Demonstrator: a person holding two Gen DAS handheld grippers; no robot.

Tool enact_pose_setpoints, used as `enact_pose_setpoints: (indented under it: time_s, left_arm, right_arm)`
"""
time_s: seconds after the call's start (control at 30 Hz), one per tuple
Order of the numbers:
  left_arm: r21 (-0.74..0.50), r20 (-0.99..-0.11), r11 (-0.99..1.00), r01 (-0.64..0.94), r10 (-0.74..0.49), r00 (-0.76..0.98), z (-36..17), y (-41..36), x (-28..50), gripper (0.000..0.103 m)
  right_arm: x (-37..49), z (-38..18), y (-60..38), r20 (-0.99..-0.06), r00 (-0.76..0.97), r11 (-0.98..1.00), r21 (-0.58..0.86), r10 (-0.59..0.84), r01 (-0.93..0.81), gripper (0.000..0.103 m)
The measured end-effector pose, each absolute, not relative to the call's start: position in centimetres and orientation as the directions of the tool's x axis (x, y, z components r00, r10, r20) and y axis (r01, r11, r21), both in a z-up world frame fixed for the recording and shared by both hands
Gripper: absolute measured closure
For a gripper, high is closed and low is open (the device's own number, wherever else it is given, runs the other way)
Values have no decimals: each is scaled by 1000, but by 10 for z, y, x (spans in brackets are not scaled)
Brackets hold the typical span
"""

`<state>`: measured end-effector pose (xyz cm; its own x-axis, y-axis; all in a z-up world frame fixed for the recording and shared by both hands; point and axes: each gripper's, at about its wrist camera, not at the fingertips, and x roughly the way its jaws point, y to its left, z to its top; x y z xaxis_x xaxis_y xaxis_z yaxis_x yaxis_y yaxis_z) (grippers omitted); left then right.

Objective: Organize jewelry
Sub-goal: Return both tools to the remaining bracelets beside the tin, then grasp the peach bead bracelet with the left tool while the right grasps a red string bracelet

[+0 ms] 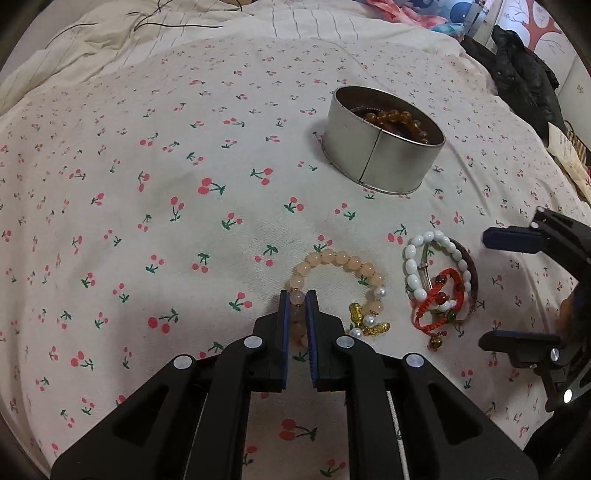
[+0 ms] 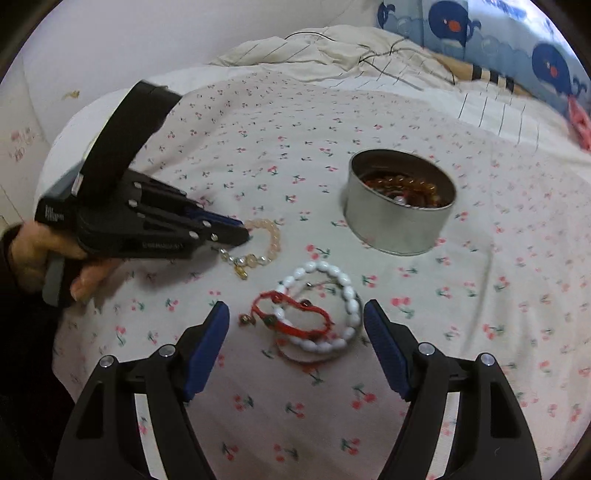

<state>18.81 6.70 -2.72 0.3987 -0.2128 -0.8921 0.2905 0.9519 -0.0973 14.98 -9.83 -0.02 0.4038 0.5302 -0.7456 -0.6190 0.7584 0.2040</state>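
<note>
A cherry-print bedsheet (image 1: 166,221) is seen spread across a bed, with jewelry laid out on it. In the left wrist view, the left gripper (image 1: 298,295) is clamped on one side of a peach bead bracelet (image 1: 341,260), its blue pads pressed against the beads at about 6 o'clock in the frame; the rest of the loop, with pearl and gold charms (image 1: 365,325), lies on the sheet just to the right of the fingers. A round metal tin (image 1: 384,162) is set at about 1 o'clock, well apart from the bracelet, and amber beads (image 1: 399,120) are held inside it. At 3 o'clock a small heap is formed by a white bead bracelet (image 1: 417,273), a red cord bracelet (image 1: 443,295) lying across it, and a dark bangle (image 1: 471,273) partly under both. In the right wrist view, the right gripper (image 2: 295,314) is held with its jaws spread wide on either side of that heap, nothing gripped between the pads; whether the pads touch the sheet cannot be told. The left gripper's handle is grasped by a hand (image 2: 40,254) at 9 o'clock. A whale-print pillow (image 2: 480,33) is visible at 1 o'clock beyond the rumpled striped bedding (image 2: 369,62).
</note>
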Motion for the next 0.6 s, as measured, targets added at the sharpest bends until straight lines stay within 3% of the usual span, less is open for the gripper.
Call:
enact_pose_setpoints:
  time_s: [0.17, 0.2, 0.27, 0.4, 0.5, 0.53, 0.6]
  left_arm:
    - [-107, -891, 948, 300, -225, 395, -26, 65, 191, 83]
    - [-107, -890, 946, 306, -228, 395, -27, 62, 189, 80]
    - [-95, -890, 943, 319, -224, 397, -27, 58, 186, 71]
    - [-90, -889, 943, 321, -222, 400, -25, 57, 185, 66]
    - [-91, -890, 943, 322, -222, 399, -27, 57, 185, 65]
    - [-91, -890, 942, 323, -222, 398, -27, 57, 185, 65]
    - [-91, -891, 942, 323, -222, 397, -28, 56, 185, 64]
  right_arm:
    - [166, -10, -97, -740, 347, 741, 293, 576, -604, 32]
    - [168, -14, -96, -754, 333, 743, 293, 567, -602, 35]
    - [167, -14, -95, -760, 325, 742, 291, 563, -604, 49]
    - [162, 0, -93, -727, 352, 717, 269, 589, -643, 49]
    - [173, -26, -89, -798, 304, 752, 261, 521, -605, 49]
    - [172, -29, -90, -800, 304, 756, 262, 518, -600, 52]
    - [173, -27, -91, -797, 296, 754, 277, 527, -596, 66]
